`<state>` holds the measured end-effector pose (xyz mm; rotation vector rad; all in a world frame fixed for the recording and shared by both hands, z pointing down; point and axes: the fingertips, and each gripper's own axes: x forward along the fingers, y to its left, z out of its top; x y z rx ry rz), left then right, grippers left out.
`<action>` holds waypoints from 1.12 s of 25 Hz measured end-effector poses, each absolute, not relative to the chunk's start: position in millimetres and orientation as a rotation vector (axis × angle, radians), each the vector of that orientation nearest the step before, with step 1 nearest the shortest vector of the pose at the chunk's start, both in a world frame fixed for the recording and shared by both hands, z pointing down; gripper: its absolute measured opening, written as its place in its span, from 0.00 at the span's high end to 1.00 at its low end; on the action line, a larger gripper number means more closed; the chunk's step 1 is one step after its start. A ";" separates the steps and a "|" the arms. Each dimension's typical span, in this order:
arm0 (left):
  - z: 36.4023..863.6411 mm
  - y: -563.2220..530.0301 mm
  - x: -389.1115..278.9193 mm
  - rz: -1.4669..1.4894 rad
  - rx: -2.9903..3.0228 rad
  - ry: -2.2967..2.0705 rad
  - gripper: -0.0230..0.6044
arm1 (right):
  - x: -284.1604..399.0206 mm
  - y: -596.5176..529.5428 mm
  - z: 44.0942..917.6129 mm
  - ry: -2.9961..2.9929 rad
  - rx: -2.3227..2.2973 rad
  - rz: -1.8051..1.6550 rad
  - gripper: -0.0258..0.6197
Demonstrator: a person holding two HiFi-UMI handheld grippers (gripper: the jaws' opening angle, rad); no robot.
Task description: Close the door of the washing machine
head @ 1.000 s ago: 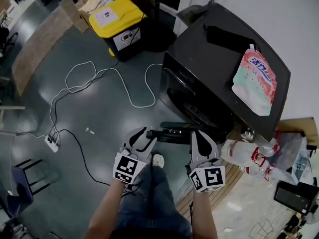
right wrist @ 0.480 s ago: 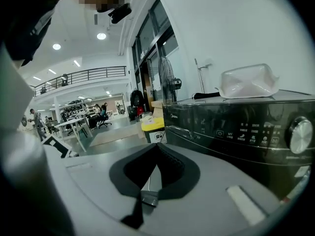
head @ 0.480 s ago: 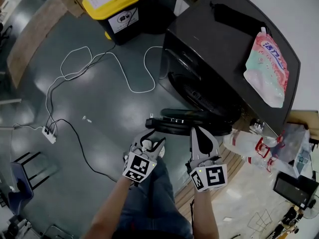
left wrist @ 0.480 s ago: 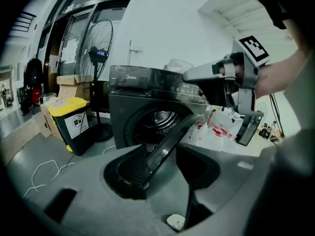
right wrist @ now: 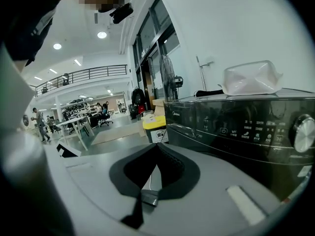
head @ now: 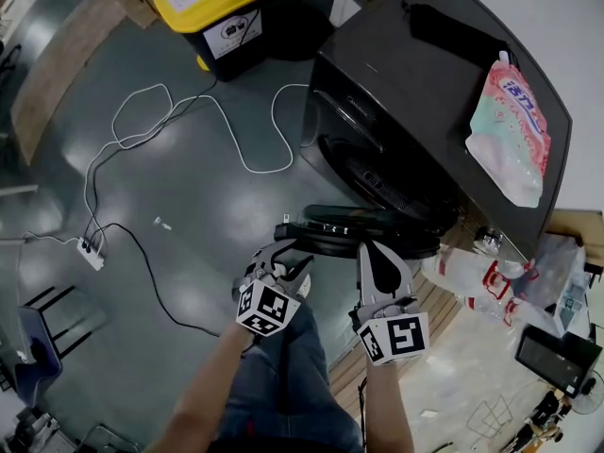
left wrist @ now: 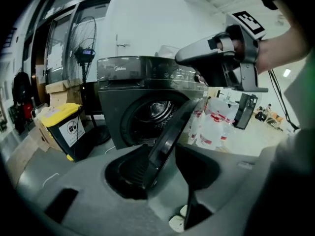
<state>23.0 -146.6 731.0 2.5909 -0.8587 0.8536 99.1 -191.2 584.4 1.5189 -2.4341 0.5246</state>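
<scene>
Door [left wrist: 170, 141] edge sits btwn the spread jaws of the L gripper [head: 281, 258] — the rim lies against the jaw on the left in the left gripper view, w/ a clear gap to the other jaw, so nothing is pinched. R gripper [head: 373, 253] is just beside it, jaw tips pressed together w/ nothing btwn them, pointing at the machine's front. Each gripper has its marker cube on the back, nearest the person's forearms. Below them in the head view are the person's jeans [head: 283, 385], and a pale shoe tip [left wrist: 177, 223] shows under the L gripper.

From above the door is swung wide open, seen edge-on as a dark ring sticking out from the front of the washing machine [head: 415, 92]. Drum opening [head: 377, 182] is uncovered; the metal drum shows inside in the left gripper view.

On top of the machine lies a pink-and-green pouch [head: 508, 130] near the right edge, and a long black item [head: 453, 26] towards the back — can't tell what it is. Clear plastic bottles w/ red labels [head: 462, 276] stand on the floor just beside the machine, near the R gripper.

Further out: a white cable [head: 236, 149] loops over the grey floor to a power strip [head: 92, 251], and a black bin w/ yellow lid [head: 212, 3] stands well apart, left of the machine. A standing fan [left wrist: 83, 58] is behind that bin.
</scene>
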 end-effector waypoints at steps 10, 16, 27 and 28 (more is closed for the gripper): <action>742.6 -145.5 38.6 1.114 2.833 -0.585 0.72 | 98.2 -191.2 588.0 -2.436 1.504 0.544 0.95; 743.5 -143.3 41.0 1.144 2.867 -0.545 0.75 | 98.8 -193.0 587.5 -2.436 1.504 0.543 0.95; 744.7 -166.6 42.5 1.170 2.882 -0.542 0.77 | 101.0 -199.7 589.9 -2.431 1.509 0.552 0.95; 744.8 -171.1 42.8 1.173 2.886 -0.544 0.77 | 102.2 -200.9 589.4 -2.430 1.512 0.552 0.95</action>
